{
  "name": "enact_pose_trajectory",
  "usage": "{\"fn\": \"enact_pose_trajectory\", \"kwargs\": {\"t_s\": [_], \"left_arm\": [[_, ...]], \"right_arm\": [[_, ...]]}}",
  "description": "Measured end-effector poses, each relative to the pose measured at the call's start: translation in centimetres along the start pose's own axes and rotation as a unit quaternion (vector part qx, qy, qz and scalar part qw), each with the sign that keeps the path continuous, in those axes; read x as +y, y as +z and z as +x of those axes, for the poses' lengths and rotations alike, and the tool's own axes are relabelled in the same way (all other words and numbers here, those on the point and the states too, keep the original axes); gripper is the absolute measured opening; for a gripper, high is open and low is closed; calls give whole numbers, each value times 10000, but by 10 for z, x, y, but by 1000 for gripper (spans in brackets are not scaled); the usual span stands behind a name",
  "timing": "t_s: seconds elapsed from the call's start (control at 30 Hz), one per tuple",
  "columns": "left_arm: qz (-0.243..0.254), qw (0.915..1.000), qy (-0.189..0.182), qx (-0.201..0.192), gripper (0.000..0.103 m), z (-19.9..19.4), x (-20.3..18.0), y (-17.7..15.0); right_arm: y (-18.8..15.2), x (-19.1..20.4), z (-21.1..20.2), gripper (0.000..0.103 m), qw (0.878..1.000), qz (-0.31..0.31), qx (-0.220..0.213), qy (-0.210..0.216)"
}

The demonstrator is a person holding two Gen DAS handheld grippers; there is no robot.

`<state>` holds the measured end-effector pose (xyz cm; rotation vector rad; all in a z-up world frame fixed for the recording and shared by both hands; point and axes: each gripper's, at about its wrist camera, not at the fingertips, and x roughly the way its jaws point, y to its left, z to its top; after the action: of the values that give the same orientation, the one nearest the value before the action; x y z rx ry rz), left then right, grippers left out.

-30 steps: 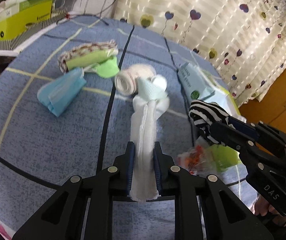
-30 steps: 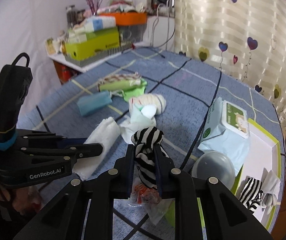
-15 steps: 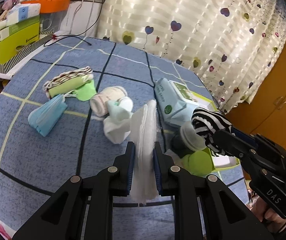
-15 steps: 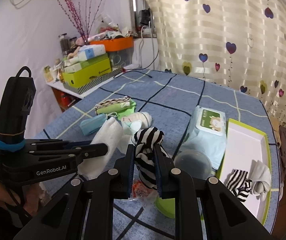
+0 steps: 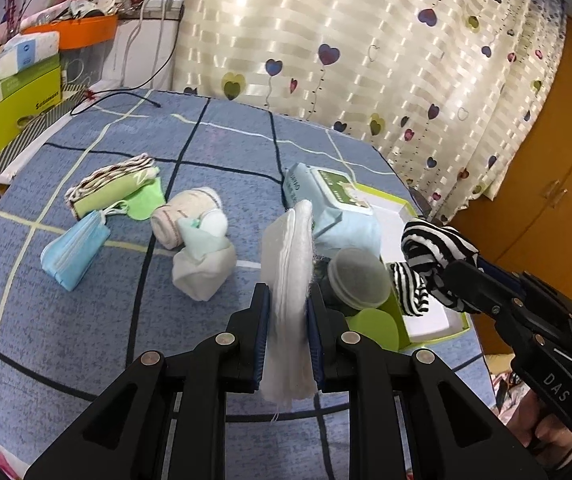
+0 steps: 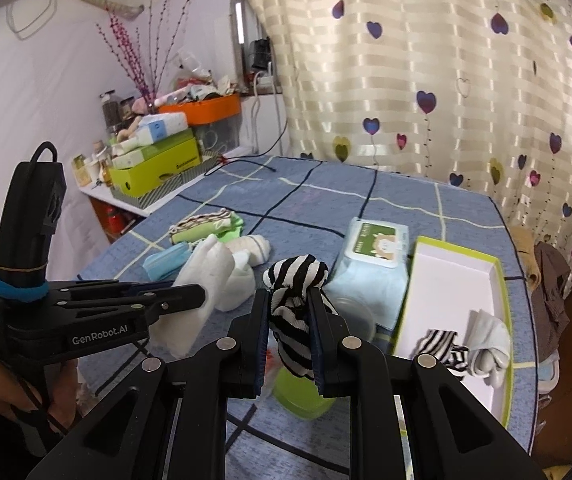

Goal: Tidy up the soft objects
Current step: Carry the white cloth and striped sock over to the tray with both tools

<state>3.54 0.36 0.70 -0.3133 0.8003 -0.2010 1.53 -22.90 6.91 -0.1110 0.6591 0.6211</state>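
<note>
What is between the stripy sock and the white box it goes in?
Nothing visible blocks it. The right gripper holds the striped sock up in the air, and the open box lies beside it. Another striped sock and a white sock fill only its near corner.

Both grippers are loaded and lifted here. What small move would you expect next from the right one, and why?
Probably carry the striped sock, clamped in the right gripper, rightward over the green-edged tray and release. A matching striped sock and a white sock already lie at the tray's near end.
</note>
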Motion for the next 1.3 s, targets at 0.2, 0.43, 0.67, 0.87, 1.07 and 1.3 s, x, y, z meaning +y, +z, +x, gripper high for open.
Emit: {"fn": "enact_pose_trajectory", "kwargs": {"t_s": [0.2, 0.43, 0.67, 0.87, 1.07, 1.3], "left_arm": [[148, 9999, -12, -32, 19, 1, -14, 2], [274, 9996, -40, -61, 19, 1, -29, 3], [380, 9992, -133, -81, 19, 2, -41, 5], [452, 9986, -240, -106, 19, 1, -50, 7], [537, 9979, -363, -90, 19, 3, -61, 8], [640, 9966, -515, -58, 19, 7, -75, 10]], "right_arm": [[-4, -13, -12, 17, 9998, 114, -88, -113], [-7, -25, -22, 17, 9994, 210, -148, -225], [-8, -34, -31, 17, 9988, 277, -209, -344], [-12, -44, -37, 17, 9980, 375, -239, -460], [-16, -56, -44, 17, 9968, 476, -249, -591], [-21, -68, -51, 17, 9954, 581, -260, -718]]}}
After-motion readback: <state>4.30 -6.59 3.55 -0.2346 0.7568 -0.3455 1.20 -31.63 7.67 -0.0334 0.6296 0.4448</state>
